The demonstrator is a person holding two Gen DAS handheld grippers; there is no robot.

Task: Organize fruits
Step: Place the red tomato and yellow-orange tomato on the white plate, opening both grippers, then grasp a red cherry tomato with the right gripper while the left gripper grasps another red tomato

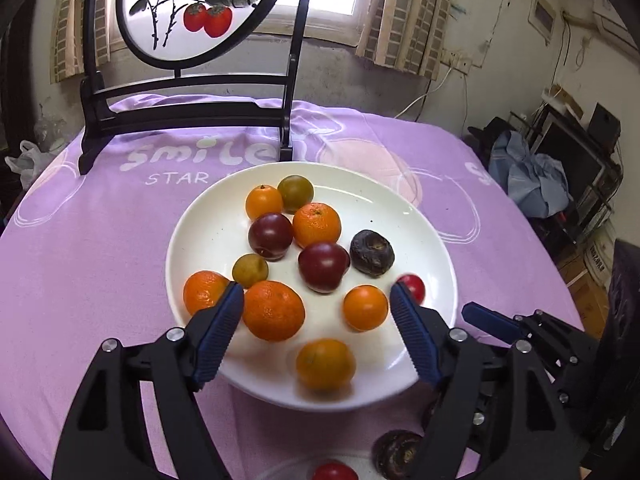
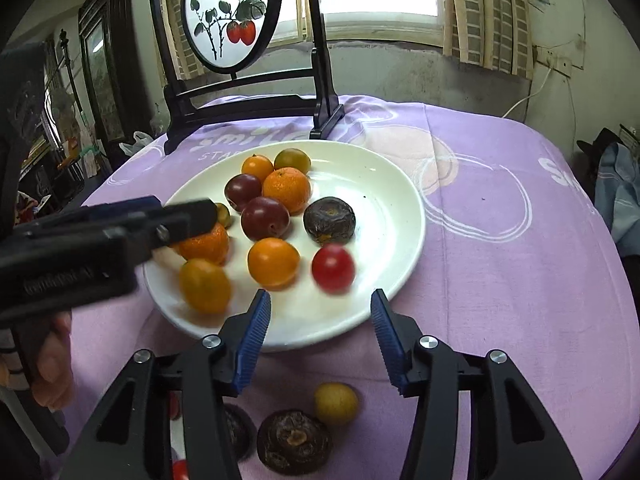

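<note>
A white plate (image 1: 208, 236) on the purple tablecloth holds several fruits: oranges, dark red plums, yellow-green plums, a dark wrinkled passion fruit (image 1: 372, 253) and a red cherry tomato (image 1: 412, 286). My left gripper (image 1: 316, 304) is open over the plate's near side, its fingers either side of a mandarin (image 1: 273, 310) and a small orange fruit (image 1: 365, 307). An orange fruit (image 1: 325, 364) and the tomato (image 2: 333, 268) look motion-blurred. My right gripper (image 2: 319, 308) is open and empty at the plate's (image 2: 400, 220) near rim. The left gripper (image 2: 188, 216) shows in the right wrist view.
A black-framed round screen painted with persimmons (image 1: 188, 12) stands at the table's back. Near me on the cloth lie a yellow plum (image 2: 335, 403), two dark passion fruits (image 2: 294, 442) and red tomatoes (image 1: 334, 471). Clutter and cables stand right of the table.
</note>
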